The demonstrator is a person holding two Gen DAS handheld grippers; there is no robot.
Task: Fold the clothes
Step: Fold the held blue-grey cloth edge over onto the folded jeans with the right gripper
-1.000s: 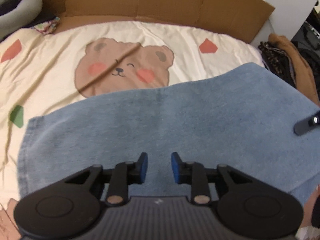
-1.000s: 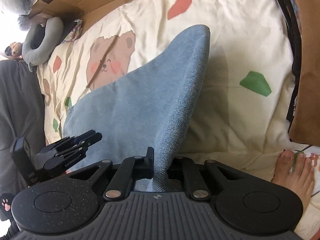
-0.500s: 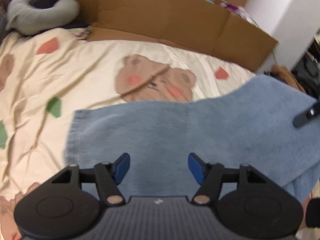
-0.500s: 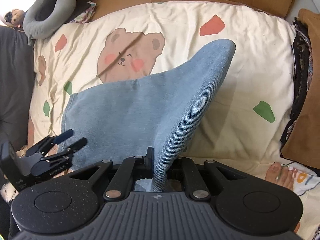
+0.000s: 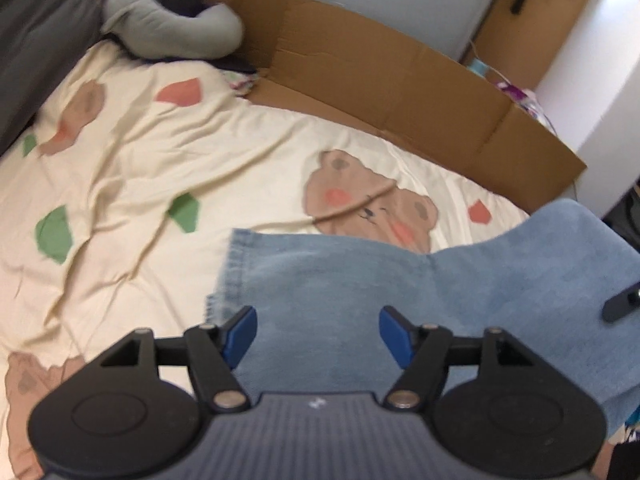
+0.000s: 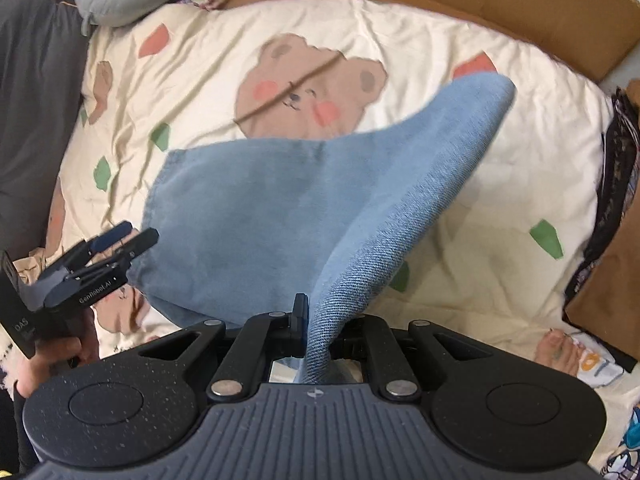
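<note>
A light blue denim garment (image 5: 360, 280) lies on the bear-print bed sheet (image 5: 120, 160). My left gripper (image 5: 316, 330) hovers above its left hemmed end, jaws opening, blue pads wide apart and not touching cloth. From the right wrist view it (image 6: 128, 238) hangs at the garment's (image 6: 260, 208) left edge, held by a hand. My right gripper (image 6: 320, 320) is shut on the garment's near right edge and holds it up, so the cloth rises from the bed in a curved flap. One finger of it (image 5: 622, 304) shows at the far right of the left wrist view.
Flattened cardboard (image 5: 400, 80) lines the bed's far side, with a grey neck pillow (image 5: 176, 32) at the far left. Dark and brown clothes (image 6: 616, 200) are piled along the right edge. A bare foot (image 6: 560, 352) stands near the right. Dark grey fabric (image 6: 32, 80) borders the left.
My left gripper's jaws went from narrow to wide and it drew back toward the garment's left end. My right gripper lifted the denim edge higher and carried it leftward.
</note>
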